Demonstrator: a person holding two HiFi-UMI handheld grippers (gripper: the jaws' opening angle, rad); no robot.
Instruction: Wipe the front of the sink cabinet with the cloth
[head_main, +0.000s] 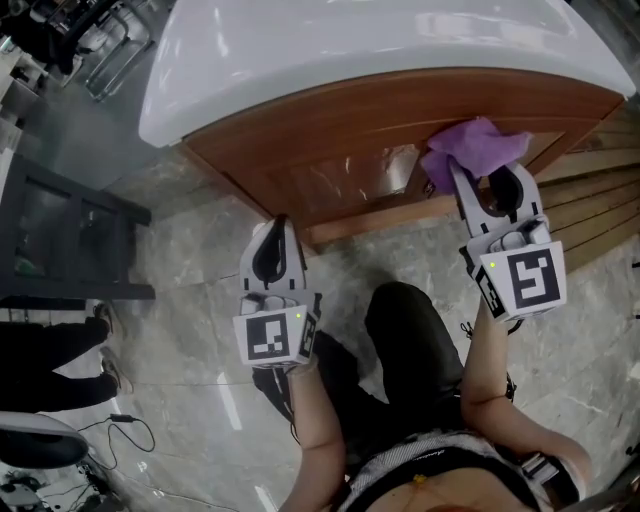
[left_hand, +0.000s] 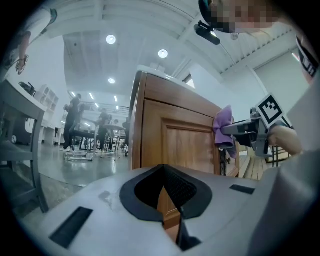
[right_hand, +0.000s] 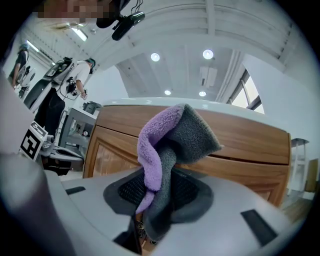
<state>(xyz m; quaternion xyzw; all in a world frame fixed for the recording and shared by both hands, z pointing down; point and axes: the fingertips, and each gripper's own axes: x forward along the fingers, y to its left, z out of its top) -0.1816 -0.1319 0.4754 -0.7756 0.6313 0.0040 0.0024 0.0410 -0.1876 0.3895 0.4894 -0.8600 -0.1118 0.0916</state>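
Grey stone floor (head_main: 190, 250) at far left with a dark metal rack (head_main: 60, 240) on it, neither part of the job. Next over, left gripper (head_main: 279, 224) hangs low by the cabinet's bottom left corner. Its jaws are pressed together on nothing; in the left gripper view (left_hand: 163, 169) I only see wood past them.

Middle: the sink cabinet front (head_main: 340, 150), brown panelled wood under a white sink top (head_main: 350, 50).

Right of centre, the purple cloth (head_main: 478, 148) sits high on the cabinet front and looks pressed to the wood near the upper right panel. Right gripper (head_main: 462, 172) has its jaws pinching the cloth. In the right gripper view (right_hand: 159, 186) a purple-and-grey fold (right_hand: 167, 145) runs down between the pads and bunches above them.

Risks as I read it:
- The pinch is on a narrow fold, so drag along the wood could pull the cloth free.
- The bunch is small. If I tilt the right gripper, hard jaw tips may scrape the panel instead of cloth.
- The idle left gripper is close to the lower edge, and a sideways sweep of my body could knock it into the cabinet.
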